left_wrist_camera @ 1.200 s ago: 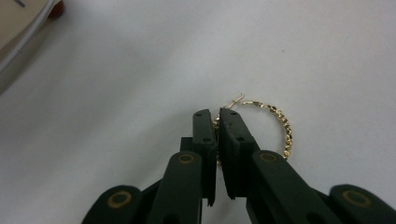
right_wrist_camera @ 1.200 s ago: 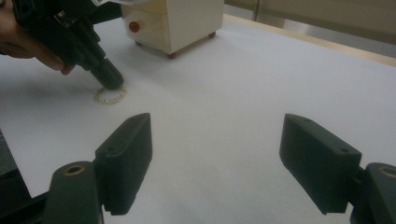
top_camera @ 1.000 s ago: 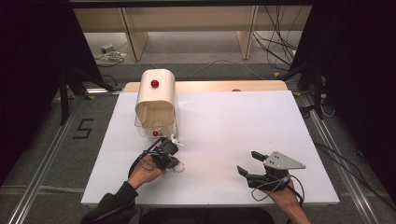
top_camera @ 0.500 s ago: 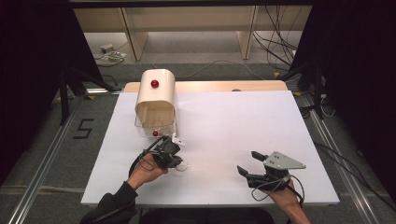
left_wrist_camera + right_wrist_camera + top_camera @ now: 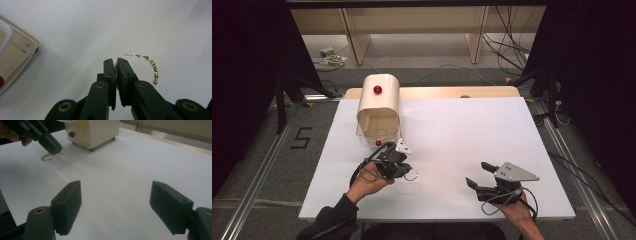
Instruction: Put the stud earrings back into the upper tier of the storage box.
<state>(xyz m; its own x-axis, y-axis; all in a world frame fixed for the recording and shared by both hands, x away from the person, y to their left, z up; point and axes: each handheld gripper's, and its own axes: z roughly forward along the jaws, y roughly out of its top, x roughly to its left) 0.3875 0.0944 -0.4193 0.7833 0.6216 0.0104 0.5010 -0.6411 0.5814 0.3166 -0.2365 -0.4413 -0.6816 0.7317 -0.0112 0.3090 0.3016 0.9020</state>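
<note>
So the left gripper [image 5: 116, 65] has its two black jaws pinched together on a thin gold hoop earring [image 5: 147, 66], one with small beads or discs strung along its wire. In the left gripper view the jaws grip the hoop at one edge, and the rest of the ring sticks out to the right of the tips, open end with the little hook at the top. The gap between the pads is basically nothing, just the wire in there.

From the high view the left gripper [image 5: 404, 167] sits near the left front of the white table [image 5: 472, 130], just in front of a small cream jewellery box [image 5: 379, 107] with red knobs. The earring [image 5: 411, 174] hangs off the tip on the right side, close over the table. Hard to say from these angles whether the hoop touches the surface or clears it slightly; in the right gripper view the earring [image 5: 51, 156] looks like it lies almost flat right under the left gripper [image 5: 53, 148], with the box [image 5: 91, 131] just beyond it.

The right gripper [image 5: 479, 175] is parked at the near right of the table, well apart from the earring and the box. Its jaws stand wide apart with nothing between them, just bare white table visible in the gap in its own view [image 5: 115, 202].
</note>
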